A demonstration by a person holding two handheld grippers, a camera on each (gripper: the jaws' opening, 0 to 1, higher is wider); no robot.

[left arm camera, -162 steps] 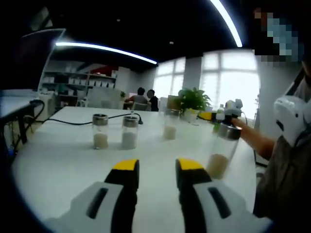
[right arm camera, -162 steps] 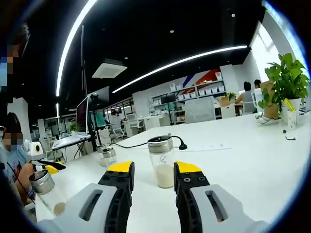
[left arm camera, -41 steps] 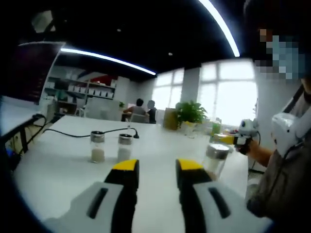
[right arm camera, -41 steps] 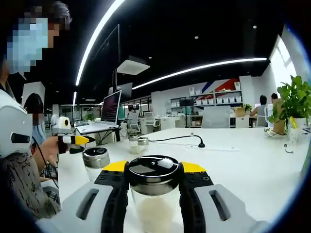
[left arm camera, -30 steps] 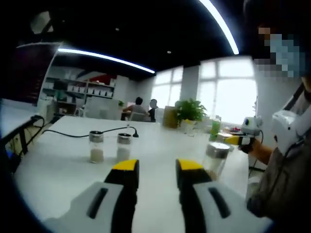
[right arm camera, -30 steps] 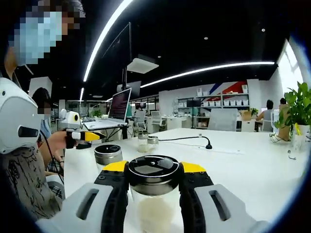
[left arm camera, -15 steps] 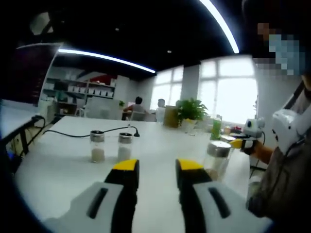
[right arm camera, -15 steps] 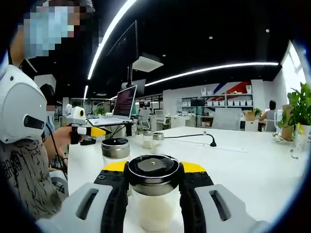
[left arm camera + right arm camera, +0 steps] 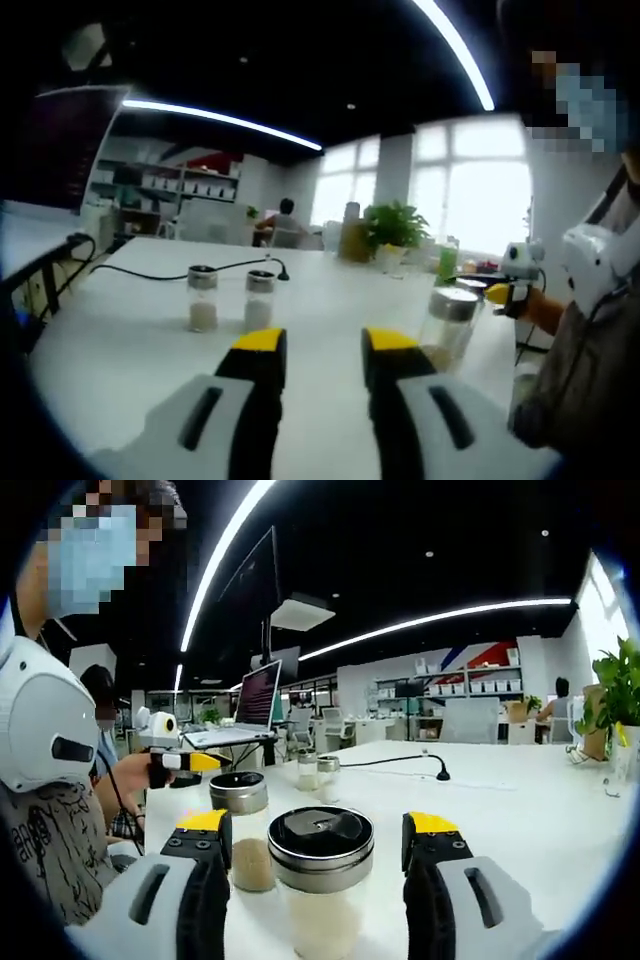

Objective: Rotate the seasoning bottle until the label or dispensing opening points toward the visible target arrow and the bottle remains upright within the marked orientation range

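A glass seasoning bottle [image 9: 320, 885] with a steel lid and pale powder stands upright on the white table [image 9: 520, 810]. It is between the jaws of my right gripper [image 9: 320, 825], which stand wide apart and clear of its sides. A second bottle [image 9: 240, 832] with brownish powder stands just behind it to the left. My left gripper [image 9: 325, 345] is open with nothing between its fingers, low over the table [image 9: 130, 340]. The same bottle [image 9: 447, 328] stands to the right of it. The right gripper [image 9: 510, 290] shows at the far right, held in a hand.
Two small bottles [image 9: 230, 298] stand side by side mid-table, also seen far off [image 9: 318, 770]. A black cable [image 9: 150, 272] crosses the table behind them. A potted plant [image 9: 395, 225] and a laptop [image 9: 255, 705] are at the edges. The person's sleeve [image 9: 50, 830] is at the left.
My right gripper's jaws have spread apart and let go of the bottle, which now stands free between them. The left gripper has stayed put and open.
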